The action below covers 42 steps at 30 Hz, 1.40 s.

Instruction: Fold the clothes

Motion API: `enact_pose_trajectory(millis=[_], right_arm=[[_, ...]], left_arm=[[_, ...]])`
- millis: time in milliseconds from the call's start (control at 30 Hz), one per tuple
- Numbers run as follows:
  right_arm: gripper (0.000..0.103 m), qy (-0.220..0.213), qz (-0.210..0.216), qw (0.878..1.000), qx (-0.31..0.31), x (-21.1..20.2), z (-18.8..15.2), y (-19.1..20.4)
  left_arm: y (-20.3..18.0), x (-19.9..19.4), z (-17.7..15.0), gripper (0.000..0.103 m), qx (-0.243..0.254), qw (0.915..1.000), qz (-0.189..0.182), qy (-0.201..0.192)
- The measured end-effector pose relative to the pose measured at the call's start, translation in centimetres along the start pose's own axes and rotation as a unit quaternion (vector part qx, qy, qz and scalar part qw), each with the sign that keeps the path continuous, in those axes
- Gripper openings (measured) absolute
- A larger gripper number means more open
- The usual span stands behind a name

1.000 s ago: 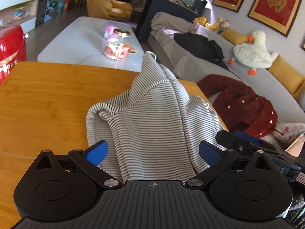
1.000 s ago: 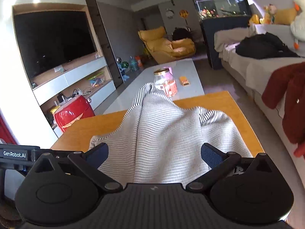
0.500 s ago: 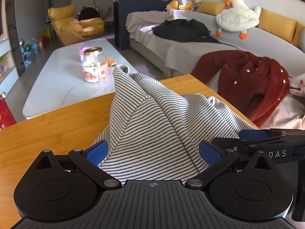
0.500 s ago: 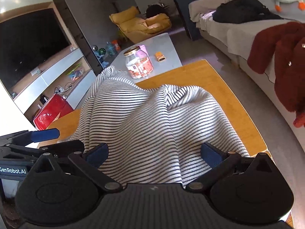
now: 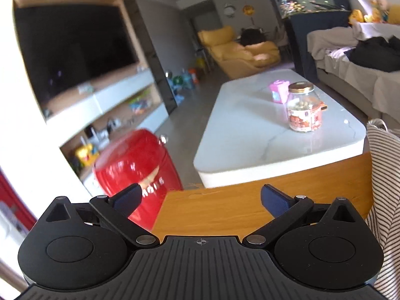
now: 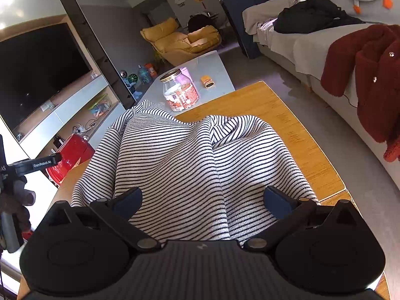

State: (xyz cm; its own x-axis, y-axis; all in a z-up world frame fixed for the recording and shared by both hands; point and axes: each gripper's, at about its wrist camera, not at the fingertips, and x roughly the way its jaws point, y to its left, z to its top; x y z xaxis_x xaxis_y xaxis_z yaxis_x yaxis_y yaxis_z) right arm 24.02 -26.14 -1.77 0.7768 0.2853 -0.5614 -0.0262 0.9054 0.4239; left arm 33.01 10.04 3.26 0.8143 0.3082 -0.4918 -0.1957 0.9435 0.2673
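Observation:
A black-and-white striped garment lies bunched in folds on the wooden table. My right gripper hovers open just above its near edge, fingers spread on either side of the cloth. In the left wrist view only the garment's left edge shows at the far right. My left gripper is open with nothing between its fingers, over the table's left corner, apart from the cloth. The left tool also shows at the left of the right wrist view.
A red round appliance stands just left of the table. Beyond is a white coffee table with a glass jar and pink cup. A sofa holds a dark red coat and black clothing.
My left gripper has swung left away from the garment and now faces the TV wall. The right gripper has stayed over the garment's near edge, a little higher, both still open.

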Motion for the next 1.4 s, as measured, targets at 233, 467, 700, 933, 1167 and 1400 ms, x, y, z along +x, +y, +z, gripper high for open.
enact_pose_trajectory(millis=[233, 467, 700, 933, 1167, 1400], right_arm=[[0.103, 0.039, -0.041, 0.995, -0.077, 1.3, 0.3, 2.2], [0.1, 0.039, -0.046, 0.992, -0.114, 0.7, -0.8, 3.9], [0.065, -0.023, -0.032, 0.974, -0.225, 0.0, 2.3, 7.5], [0.066, 0.024, -0.018, 0.967, -0.255, 7.8, 4.9, 11.2], [0.016, 0.059, -0.017, 0.973, -0.223, 7.1, 4.1, 9.7], [0.005, 0.069, 0.029, 0.965, -0.25, -1.1, 1.5, 8.8]], left_arm=[[-1.9, -5.6, -0.9, 0.103, -0.025, 0.9649, -0.259, 0.033], [-10.5, -5.2, -2.2, 0.087, 0.045, 0.9591, -0.273, 0.061], [-9.4, -4.5, -3.7, 0.077, 0.026, 0.9598, -0.259, 0.105], [-9.5, -4.3, -3.8, 0.07, 0.035, 0.9604, -0.255, 0.108], [-7.9, -5.0, -5.6, 0.046, 0.038, 0.951, -0.282, 0.121], [-3.7, -9.9, -8.8, 0.012, 0.036, 0.9365, -0.33, 0.112]])
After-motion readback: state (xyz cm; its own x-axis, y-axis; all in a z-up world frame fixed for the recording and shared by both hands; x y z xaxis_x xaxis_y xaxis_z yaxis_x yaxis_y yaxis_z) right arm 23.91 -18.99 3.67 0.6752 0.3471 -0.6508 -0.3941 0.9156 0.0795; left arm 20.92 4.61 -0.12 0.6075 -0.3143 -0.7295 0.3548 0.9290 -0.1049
